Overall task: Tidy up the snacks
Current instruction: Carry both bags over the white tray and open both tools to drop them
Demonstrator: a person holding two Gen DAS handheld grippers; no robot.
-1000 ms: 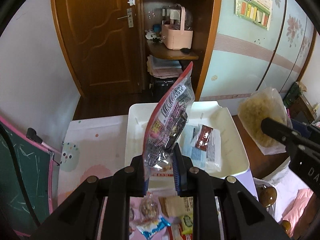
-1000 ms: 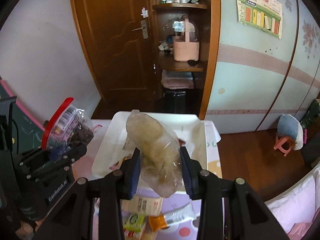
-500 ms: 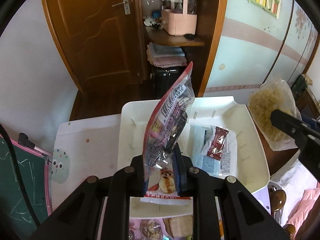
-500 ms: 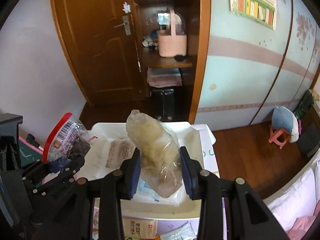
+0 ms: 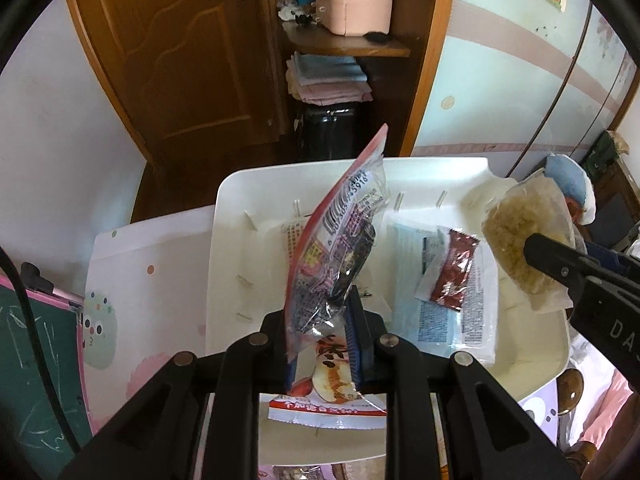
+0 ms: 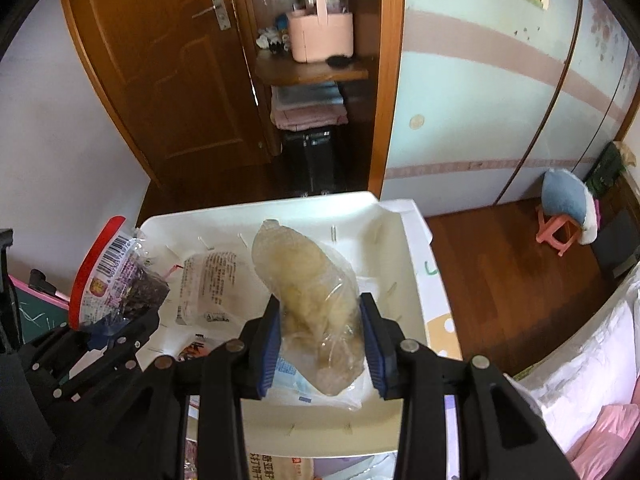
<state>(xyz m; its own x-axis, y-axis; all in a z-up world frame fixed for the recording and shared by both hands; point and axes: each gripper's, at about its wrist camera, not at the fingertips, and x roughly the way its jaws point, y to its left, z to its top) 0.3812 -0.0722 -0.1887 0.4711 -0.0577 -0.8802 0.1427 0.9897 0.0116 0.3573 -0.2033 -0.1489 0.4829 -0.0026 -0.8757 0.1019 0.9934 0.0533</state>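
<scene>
My left gripper point(image 5: 320, 320) is shut on a clear packet with a red edge and dark contents point(image 5: 340, 248), which stands upright over the left half of the white tray point(image 5: 240, 208). In the right wrist view, my right gripper point(image 6: 320, 304) is shut on a clear bag of pale yellow snack point(image 6: 304, 268), held over the tray's point(image 6: 384, 248) right half. Lying flat in the tray are a blue-and-white packet point(image 5: 440, 320) with a dark red sachet point(image 5: 452, 276) on it, a white printed packet point(image 6: 204, 280) and a red-and-white packet point(image 5: 328, 392) under the left gripper.
The tray sits on a table with a pastel spotted cover point(image 5: 140, 264). A green chalkboard point(image 5: 36, 360) leans at the left. Behind are a wooden door point(image 5: 180, 60) and a shelf with a pink basket point(image 5: 352, 8). A stool with a blue cushion point(image 6: 568, 208) and bedding point(image 6: 592, 380) are to the right.
Both grippers have come forward and down over the tray with their packets still gripped. The loose snacks on the near table have slid out of view below.
</scene>
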